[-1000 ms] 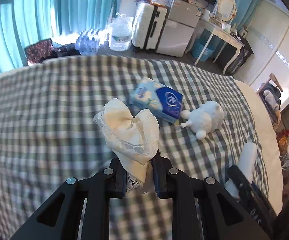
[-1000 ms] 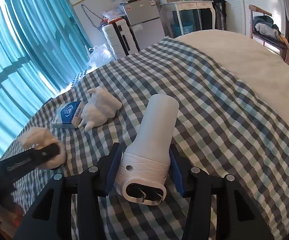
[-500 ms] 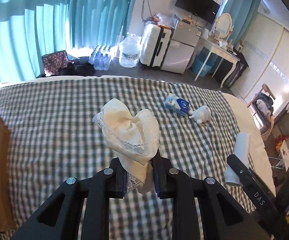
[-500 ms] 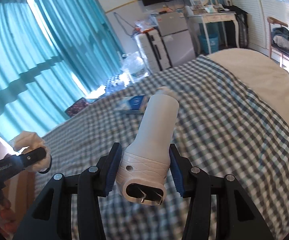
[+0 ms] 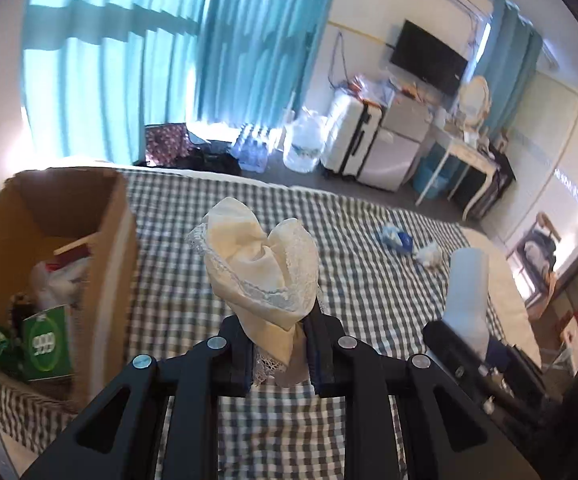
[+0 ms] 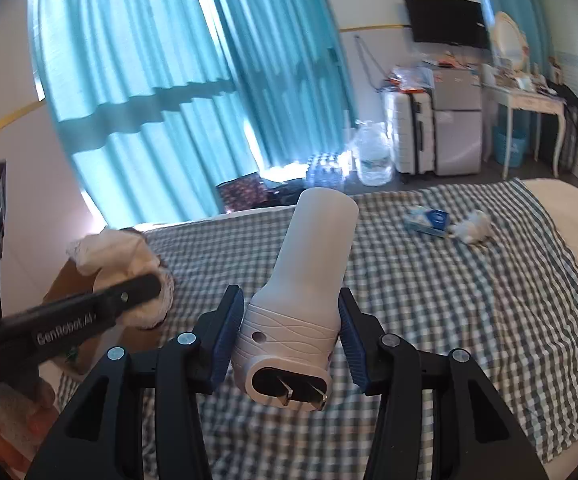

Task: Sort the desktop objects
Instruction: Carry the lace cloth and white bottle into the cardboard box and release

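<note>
Left gripper: your left gripper [image 5: 277, 354] has its black fingers closed on the cream lace-trimmed fabric bow [image 5: 263, 268], pinching the bow's lower end so the two puffed loops stand up above the fingertips.
Right gripper: your right gripper [image 6: 291, 336] clamps the white plastic plug-in device with two metal prongs [image 6: 303, 292] between its blue pads [image 6: 225, 340]; the prongs point back toward the camera and the rounded end points away.
Bow position: you hold it in the air above the grey-and-white checked bedspread [image 5: 369, 280], just right of the open brown cardboard box [image 5: 105, 248].
Box: it sits at the near left of the bed and holds a green packet [image 5: 45, 348], a white plastic bag [image 5: 55, 280] and other items too blurred to name.
Plug-in device position: raised over the bedspread, to the right of the bow; in the left wrist view it shows at the right edge, gripped by the other tool.
On the bed: a blue-and-white tissue pack [image 6: 429, 220] lies far right on the bedspread, with a small white plush toy [image 6: 473, 230] just beside it on its right.
Background: teal curtains [image 6: 169, 80] hang behind the bed; a white suitcase [image 6: 407, 132] and a large clear water jug [image 6: 373, 156] stand on the floor beyond it.
</note>
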The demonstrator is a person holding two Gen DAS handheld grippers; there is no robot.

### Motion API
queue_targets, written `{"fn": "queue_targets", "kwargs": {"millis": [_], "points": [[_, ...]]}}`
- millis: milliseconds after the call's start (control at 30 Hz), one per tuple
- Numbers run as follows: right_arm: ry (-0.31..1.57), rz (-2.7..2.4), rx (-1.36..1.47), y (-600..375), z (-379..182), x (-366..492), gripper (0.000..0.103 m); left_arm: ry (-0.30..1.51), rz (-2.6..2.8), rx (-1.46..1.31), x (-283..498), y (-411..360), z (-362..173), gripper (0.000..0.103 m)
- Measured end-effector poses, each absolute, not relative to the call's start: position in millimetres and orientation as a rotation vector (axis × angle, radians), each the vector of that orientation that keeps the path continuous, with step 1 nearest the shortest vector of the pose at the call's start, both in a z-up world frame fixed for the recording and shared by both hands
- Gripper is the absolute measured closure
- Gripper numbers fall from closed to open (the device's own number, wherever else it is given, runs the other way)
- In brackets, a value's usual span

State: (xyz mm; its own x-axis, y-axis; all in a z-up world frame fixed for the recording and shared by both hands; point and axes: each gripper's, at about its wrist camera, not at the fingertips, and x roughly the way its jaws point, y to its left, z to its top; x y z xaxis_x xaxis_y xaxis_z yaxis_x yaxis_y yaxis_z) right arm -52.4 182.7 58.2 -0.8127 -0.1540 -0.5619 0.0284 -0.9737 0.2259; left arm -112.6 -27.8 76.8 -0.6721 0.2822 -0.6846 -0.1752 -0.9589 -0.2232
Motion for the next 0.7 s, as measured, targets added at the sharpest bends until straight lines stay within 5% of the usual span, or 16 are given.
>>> {"fn": "queue_targets", "kwargs": {"millis": [333,700], "points": [[-0.111,-2.742,0.849,65,83,-51,0.06,-0.276,2.799,-1.08,-107,-131,102,0.083],[-0.171,-2.505,0.863,-33,82,-84,0.06,-0.393,2.904,-1.164,-123,-237,84,0.083]]}}
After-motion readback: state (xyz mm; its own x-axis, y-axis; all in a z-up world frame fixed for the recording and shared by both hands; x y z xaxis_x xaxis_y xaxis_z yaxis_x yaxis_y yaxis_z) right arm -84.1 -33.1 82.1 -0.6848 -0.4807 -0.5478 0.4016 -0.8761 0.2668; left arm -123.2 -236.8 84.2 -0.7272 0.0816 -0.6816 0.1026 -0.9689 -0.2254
